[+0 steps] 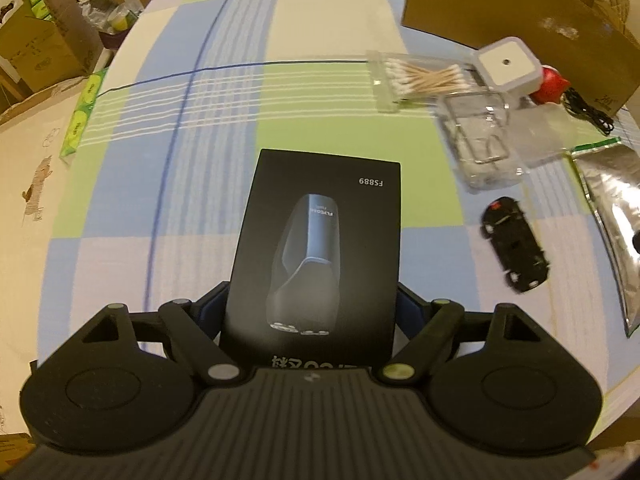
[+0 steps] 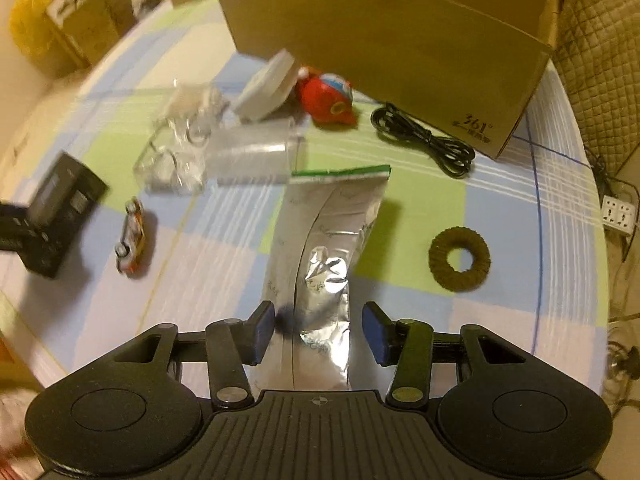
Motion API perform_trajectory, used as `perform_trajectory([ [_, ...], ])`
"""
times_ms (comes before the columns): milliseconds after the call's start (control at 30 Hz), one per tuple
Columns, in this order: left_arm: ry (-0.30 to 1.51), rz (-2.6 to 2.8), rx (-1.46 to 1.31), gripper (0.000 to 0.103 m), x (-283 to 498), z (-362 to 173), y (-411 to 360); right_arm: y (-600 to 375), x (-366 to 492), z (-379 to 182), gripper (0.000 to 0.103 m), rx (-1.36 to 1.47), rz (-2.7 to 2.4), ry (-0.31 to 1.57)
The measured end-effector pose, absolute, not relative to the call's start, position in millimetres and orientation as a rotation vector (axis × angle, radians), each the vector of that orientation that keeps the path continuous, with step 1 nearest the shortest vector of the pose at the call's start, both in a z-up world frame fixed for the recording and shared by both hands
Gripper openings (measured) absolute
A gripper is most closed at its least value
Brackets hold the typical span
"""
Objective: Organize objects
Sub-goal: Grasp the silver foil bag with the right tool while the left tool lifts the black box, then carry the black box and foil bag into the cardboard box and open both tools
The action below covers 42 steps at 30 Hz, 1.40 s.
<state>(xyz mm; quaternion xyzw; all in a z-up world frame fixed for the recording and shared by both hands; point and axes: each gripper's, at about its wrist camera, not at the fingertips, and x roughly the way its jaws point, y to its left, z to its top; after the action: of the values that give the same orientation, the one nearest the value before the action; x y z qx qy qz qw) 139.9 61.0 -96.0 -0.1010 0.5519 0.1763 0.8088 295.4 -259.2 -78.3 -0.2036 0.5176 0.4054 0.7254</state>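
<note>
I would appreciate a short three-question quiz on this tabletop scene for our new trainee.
1. True or false: the left gripper is clamped on the black box.
2. What lies between the right gripper's pads: A) foil pouch, B) black cable, C) brown ring?
3. Name the bagged item lying just left of the white cube in the left wrist view.

Key:
1. True.
2. A; the left pad touches it, the right pad stands clear.
3. Cotton swabs.
</note>
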Motion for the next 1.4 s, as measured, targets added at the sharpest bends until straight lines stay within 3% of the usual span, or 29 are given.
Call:
perform_trajectory([
  [133,1.177,0.389,-0.226,0.08,149.0,-96.2,55.7,-261.4,295.6,-87.3,0.067,-0.367,0.861,1.154],
  [433,1.176,0.347,-0.197,0.08,169.7,-99.0,58.3,-252.8,290.6,-96.0,0.067,-0.324,0.774,1.126],
  [500,1.175,0.314,-0.183,0.08,174.3,-99.2,61.0,-252.2,287.0,-97.3,0.057,-0.313,0.744,1.115],
  [533,1.175,0.296,-0.177,0.08,177.0,-99.4,63.1,-251.7,284.2,-97.7,0.044,-0.316,0.734,1.109],
  [567,1.179,0.283,-0.175,0.079,179.8,-99.9,65.7,-250.1,281.4,-98.2,0.039,-0.321,0.726,1.111],
  [767,1.19,0.203,-0.145,0.077,182.6,-99.4,74.9,-251.5,264.8,-90.3,0.027,-0.258,0.656,1.078],
  [1100,1.152,0.11,-0.125,0.077,176.8,-90.5,76.5,-264.6,234.6,-68.1,0.023,-0.103,0.594,1.044],
  [1400,1.051,0.111,-0.144,0.077,185.5,-48.7,75.2,-263.9,248.0,-29.5,0.024,-0.002,0.634,1.0],
])
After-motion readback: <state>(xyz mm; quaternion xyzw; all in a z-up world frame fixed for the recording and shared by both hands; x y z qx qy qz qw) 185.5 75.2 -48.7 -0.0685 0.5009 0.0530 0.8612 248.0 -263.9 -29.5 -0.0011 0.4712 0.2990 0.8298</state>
